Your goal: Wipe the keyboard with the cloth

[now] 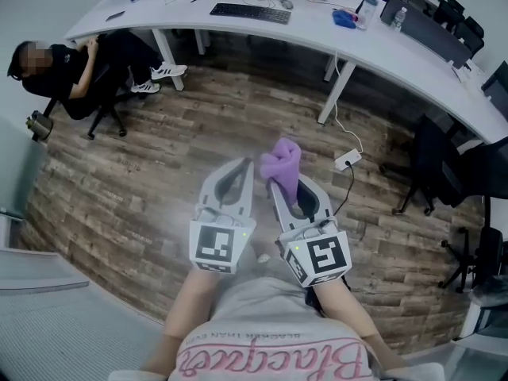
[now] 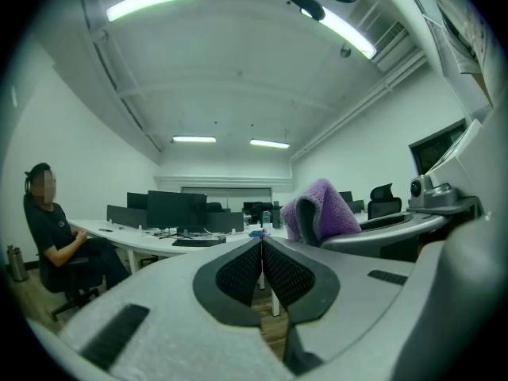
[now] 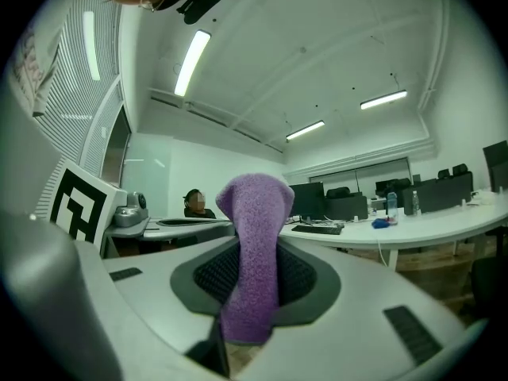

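Plainly, the right gripper (image 1: 275, 187) pinches a fuzzy purple cloth (image 3: 252, 248) that sticks out past its jaws. Just beside it, the left gripper (image 2: 261, 243) is pressed together on nothing. Well apart, the flat black keyboard (image 1: 250, 13) lies on a curved white desk (image 1: 381, 50).

- cloth (image 3: 252, 244): purple fabric, fuzzy nap, matt.
- right claw (image 1: 283, 187): shell of smooth, matt grey plastic; pads (image 3: 300, 276) black, finely dimpled.
- floor (image 1: 159, 181) beneath surface (image 1: 373, 46): wood-grain planks, dull sheen; surface white, smooth.
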A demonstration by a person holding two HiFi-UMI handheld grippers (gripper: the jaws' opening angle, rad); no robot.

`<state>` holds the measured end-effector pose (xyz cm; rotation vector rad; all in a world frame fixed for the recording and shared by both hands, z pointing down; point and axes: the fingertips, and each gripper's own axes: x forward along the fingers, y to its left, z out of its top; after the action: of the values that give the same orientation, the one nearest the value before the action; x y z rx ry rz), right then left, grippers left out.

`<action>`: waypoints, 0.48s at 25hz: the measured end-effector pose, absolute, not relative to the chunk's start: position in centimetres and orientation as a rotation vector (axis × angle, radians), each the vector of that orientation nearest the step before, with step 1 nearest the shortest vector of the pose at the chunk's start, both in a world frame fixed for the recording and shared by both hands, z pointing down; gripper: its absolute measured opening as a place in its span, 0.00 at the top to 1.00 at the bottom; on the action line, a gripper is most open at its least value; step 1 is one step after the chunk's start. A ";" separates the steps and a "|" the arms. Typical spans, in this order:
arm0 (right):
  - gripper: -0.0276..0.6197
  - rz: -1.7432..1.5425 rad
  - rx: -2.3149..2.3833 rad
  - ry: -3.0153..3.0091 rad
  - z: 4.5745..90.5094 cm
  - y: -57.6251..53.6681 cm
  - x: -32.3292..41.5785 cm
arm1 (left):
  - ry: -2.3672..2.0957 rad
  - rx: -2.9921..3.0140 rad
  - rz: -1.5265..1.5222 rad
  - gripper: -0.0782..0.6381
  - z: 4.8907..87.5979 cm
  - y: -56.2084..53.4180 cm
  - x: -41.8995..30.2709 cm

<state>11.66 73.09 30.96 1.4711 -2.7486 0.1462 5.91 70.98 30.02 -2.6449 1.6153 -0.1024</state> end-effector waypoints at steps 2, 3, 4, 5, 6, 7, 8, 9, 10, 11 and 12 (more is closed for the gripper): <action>0.81 0.142 1.455 -2.756 30.9 72.7 11.2 | 1.634 -2.632 -0.098 0.88 29.9 70.7 5.4; 0.81 0.142 1.447 -2.760 30.9 72.4 11.0 | 1.642 -2.626 -0.095 0.88 29.8 70.5 5.1; 0.81 0.142 1.439 -2.763 30.9 72.1 10.6 | 1.650 -2.620 -0.093 0.88 29.8 70.2 4.7; 0.81 0.140 1.432 -2.767 31.0 71.7 10.3 | 1.656 -2.615 -0.092 0.88 29.8 69.8 4.3; 0.81 0.135 1.424 -2.771 30.9 71.4 9.9 | 1.659 -2.610 -0.091 0.88 29.8 69.5 4.0; 0.81 0.126 1.417 -2.774 30.9 71.1 9.5 | 1.661 -2.606 -0.089 0.88 29.8 69.1 3.6; 0.81 0.116 1.412 -2.776 30.8 70.7 9.2 | 1.661 -2.603 -0.085 0.88 29.8 68.8 3.3; 0.81 0.105 1.408 -2.776 30.8 70.3 8.9 | 1.660 -2.601 -0.079 0.88 29.7 68.4 2.9; 0.81 0.096 1.406 -2.774 30.8 69.8 8.5 | 1.660 -2.600 -0.074 0.88 29.7 67.9 2.6; 0.81 0.092 1.407 -2.771 30.8 69.2 8.2 | 1.660 -2.598 -0.069 0.88 29.7 67.3 2.2; 0.81 0.091 1.411 -2.767 30.9 68.6 7.9 | 1.661 -2.597 -0.066 0.88 29.7 66.7 1.8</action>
<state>7.92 68.58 30.87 1.4107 -2.7672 0.0910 1.80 66.68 29.70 -2.5965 1.6608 -0.0662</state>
